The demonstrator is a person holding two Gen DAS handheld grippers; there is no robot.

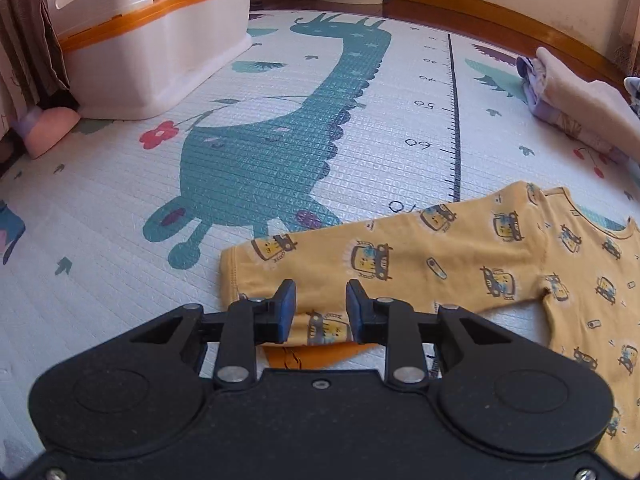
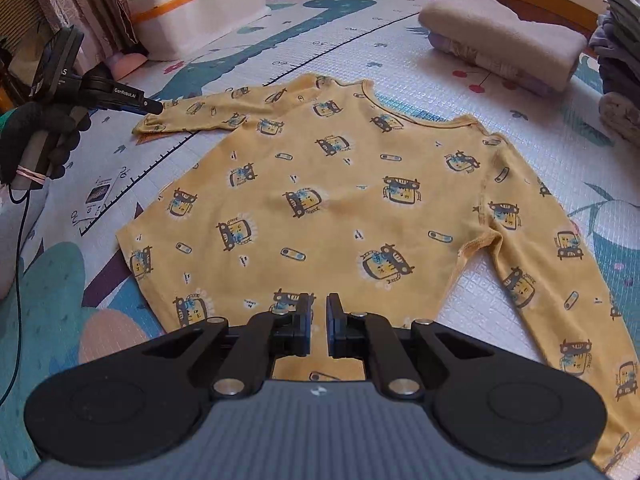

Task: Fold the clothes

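A yellow long-sleeved shirt with a car print lies flat, front up, on the play mat, both sleeves spread out. My left gripper is open just above the cuff end of one sleeve, and the cloth shows between its fingers. In the right wrist view the left gripper points at that same cuff, held by a black-gloved hand. My right gripper hangs over the shirt's lower middle near the hem. Its jaws stand a narrow gap apart, with nothing visibly pinched.
A white box with an orange rim stands at the mat's far left, a pink object beside it. Folded beige and lilac cloth lies beyond the collar. A pile of folded clothes sits at the far right.
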